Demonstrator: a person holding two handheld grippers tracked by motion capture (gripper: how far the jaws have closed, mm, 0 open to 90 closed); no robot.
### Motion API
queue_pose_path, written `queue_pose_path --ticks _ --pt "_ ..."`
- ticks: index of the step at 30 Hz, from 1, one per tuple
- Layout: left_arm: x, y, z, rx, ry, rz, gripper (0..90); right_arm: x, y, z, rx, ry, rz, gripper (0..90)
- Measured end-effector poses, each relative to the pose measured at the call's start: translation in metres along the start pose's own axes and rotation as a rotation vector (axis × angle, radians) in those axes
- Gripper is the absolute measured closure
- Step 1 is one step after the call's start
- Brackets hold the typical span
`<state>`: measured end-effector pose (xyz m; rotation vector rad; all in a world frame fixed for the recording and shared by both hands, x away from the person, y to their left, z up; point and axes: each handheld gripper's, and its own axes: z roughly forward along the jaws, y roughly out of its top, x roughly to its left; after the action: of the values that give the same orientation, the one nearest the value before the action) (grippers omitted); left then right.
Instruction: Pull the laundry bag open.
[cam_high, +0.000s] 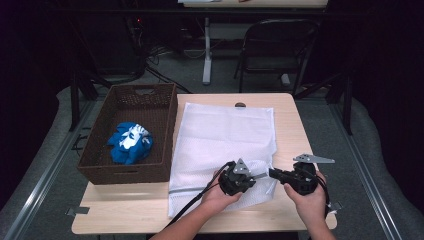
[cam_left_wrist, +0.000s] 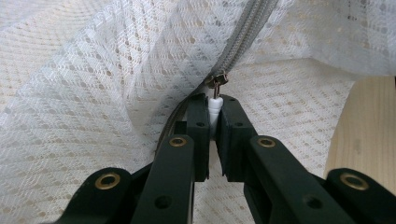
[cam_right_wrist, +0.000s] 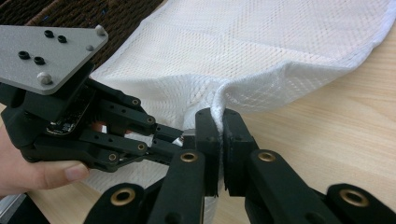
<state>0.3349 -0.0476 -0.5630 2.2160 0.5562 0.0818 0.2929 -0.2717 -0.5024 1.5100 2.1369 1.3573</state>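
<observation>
A white mesh laundry bag (cam_high: 220, 137) lies flat on the wooden table (cam_high: 290, 120), its grey zipper (cam_left_wrist: 238, 42) along the near edge. My left gripper (cam_high: 260, 176) is shut on the white zipper pull (cam_left_wrist: 215, 108), with the metal slider just beyond the fingertips. My right gripper (cam_high: 272, 173) comes in from the right and is shut on a pinched fold of the bag's mesh (cam_right_wrist: 219, 109) right beside it. In the right gripper view the left gripper (cam_right_wrist: 184, 140) meets the bag just left of my jaws. The bag's near right corner is lifted slightly off the table.
A brown wicker basket (cam_high: 97, 162) stands at the table's left side with a bundled blue and white cloth (cam_high: 130, 142) inside. A black folding chair (cam_high: 277, 47) and a table leg stand on the floor beyond the far edge.
</observation>
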Motion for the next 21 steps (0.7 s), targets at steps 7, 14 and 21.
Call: queue_pose_path --ticks 7,14,21 --pt "0.002 -0.002 -0.002 0.006 0.004 -0.002 84.8 -0.008 0.001 -0.004 -0.002 -0.011 0.018 86.7" --pt "0.004 -0.004 -0.003 0.013 0.016 -0.008 85.0 -0.014 0.001 -0.009 -0.013 -0.039 0.023 86.7" --pt "0.006 -0.007 -0.005 0.019 0.021 -0.02 85.4 -0.023 0.0 -0.015 -0.026 -0.054 0.05 86.7"
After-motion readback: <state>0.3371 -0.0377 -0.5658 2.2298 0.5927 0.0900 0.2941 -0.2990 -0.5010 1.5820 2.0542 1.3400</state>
